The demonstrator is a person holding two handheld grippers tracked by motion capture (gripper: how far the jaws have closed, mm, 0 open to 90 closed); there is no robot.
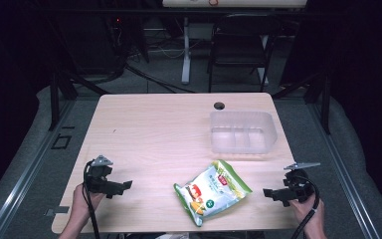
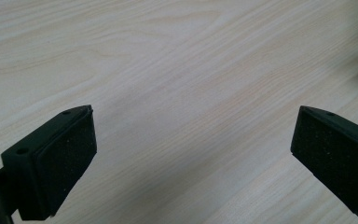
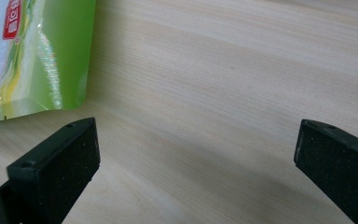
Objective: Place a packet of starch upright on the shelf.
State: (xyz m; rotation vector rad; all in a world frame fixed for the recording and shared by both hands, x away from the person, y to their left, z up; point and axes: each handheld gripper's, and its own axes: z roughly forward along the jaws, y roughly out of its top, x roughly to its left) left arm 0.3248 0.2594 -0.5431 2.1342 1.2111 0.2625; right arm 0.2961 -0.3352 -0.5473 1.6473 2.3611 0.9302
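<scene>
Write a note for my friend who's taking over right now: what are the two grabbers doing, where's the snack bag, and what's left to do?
Left hand-held gripper: open, holding nothing, low over bare table at the near left.
Right hand-held gripper: open, holding nothing, at the near right, jaws pointing toward the snack bag.
Green snack bag: lying flat near the front edge, between the two grippers, touched by neither. The right one looks closer to it.
Clear plastic bin: far right of the table, nothing visible inside.
Done: nothing yet by the look of it.
Left: probably grasp the bag and move it, perhaps into the bin.
</scene>
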